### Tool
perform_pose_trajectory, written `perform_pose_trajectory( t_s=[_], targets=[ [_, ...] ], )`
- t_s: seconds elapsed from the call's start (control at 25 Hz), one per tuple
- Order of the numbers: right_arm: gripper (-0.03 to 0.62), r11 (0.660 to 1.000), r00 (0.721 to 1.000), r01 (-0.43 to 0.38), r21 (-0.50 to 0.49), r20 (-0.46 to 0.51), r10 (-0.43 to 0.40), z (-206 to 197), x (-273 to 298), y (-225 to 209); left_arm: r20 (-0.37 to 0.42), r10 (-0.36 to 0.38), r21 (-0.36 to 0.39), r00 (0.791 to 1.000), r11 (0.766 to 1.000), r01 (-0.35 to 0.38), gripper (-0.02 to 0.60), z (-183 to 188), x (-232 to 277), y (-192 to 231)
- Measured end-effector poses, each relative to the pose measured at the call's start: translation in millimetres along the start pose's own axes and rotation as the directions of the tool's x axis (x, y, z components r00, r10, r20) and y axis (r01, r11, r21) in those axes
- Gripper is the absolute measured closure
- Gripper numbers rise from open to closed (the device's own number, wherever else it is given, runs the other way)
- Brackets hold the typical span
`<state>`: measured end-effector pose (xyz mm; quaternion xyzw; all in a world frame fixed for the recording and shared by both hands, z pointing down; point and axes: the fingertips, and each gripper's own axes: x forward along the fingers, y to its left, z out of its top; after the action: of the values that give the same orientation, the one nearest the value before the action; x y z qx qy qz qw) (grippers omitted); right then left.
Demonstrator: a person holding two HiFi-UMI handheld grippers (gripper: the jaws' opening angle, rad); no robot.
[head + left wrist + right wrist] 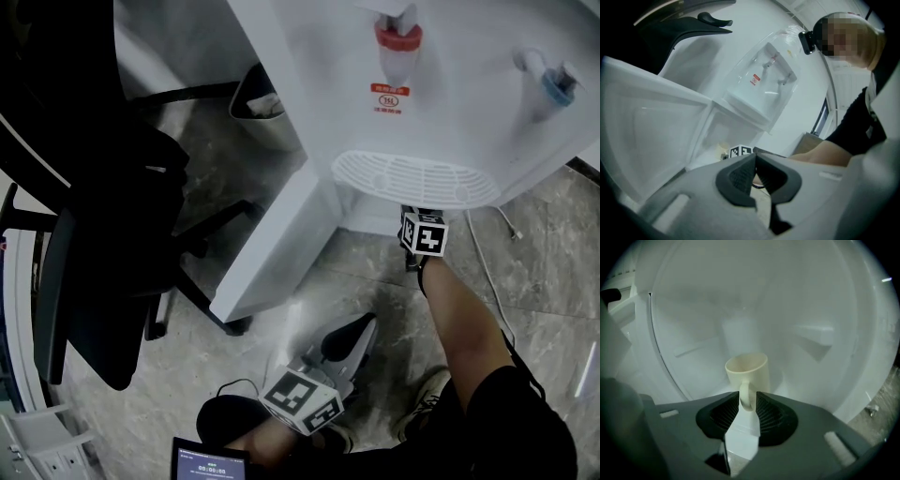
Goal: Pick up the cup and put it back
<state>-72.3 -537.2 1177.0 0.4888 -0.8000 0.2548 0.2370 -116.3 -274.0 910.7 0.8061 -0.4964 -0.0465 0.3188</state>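
Sitting upright on the floor of the white lower compartment (pixel 693 310) of the water dispenser (pixel 441 84), the cream cup (pixel 746 371) has its handle (pixel 746 397) turned straight toward you. Your right gripper (pixel 747 401) straddles that handle: the ribbed pads stand narrowly apart on either side of it, close but, as far as I can see, not pinching. So the cup rests on its own base, not in your grip.

From the head view, your right arm reaches in under the drip tray (pixel 412 178), and only the marker cube (pixel 424 234) shows there.

Your left gripper (pixel 755 159) hangs low over the stone floor (pixel 309 272) by your knees, jaws closed together on nothing, out of the action.

My read: the cup is in its place in the compartment, so this is either the instant ahead of the pick or the letting-go at the end. The pictures alone don't settle which. If it's the end, all that's left is backing the right gripper off the handle without tipping the cup.
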Motion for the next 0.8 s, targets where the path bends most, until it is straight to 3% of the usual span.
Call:
perform_pose_trajectory(
  t_s=[0.36,0.44,0.8],
  targets=[
    [0.496,0.998,1.000,-0.011,-0.054,-0.026,0.010,0.9,11.0,-2.2,-0.015,0.026,-0.007,1.000,1.000,-0.026,0.576,-1.1,-7.2,4.8],
    [0.534,0.997,0.999,-0.015,-0.074,-0.034,0.013,1.6,9.3,-2.9,-0.010,0.018,-0.006,1.000,1.000,-0.018,0.576,-4.3,-6.9,5.0],
    [0.542,0.993,0.999,-0.038,-0.114,0.009,0.039,11.0,-15.8,3.2,0.010,-0.029,0.003,1.000,1.000,0.029,0.576,-5.3,-2.7,0.9]
  ],
)
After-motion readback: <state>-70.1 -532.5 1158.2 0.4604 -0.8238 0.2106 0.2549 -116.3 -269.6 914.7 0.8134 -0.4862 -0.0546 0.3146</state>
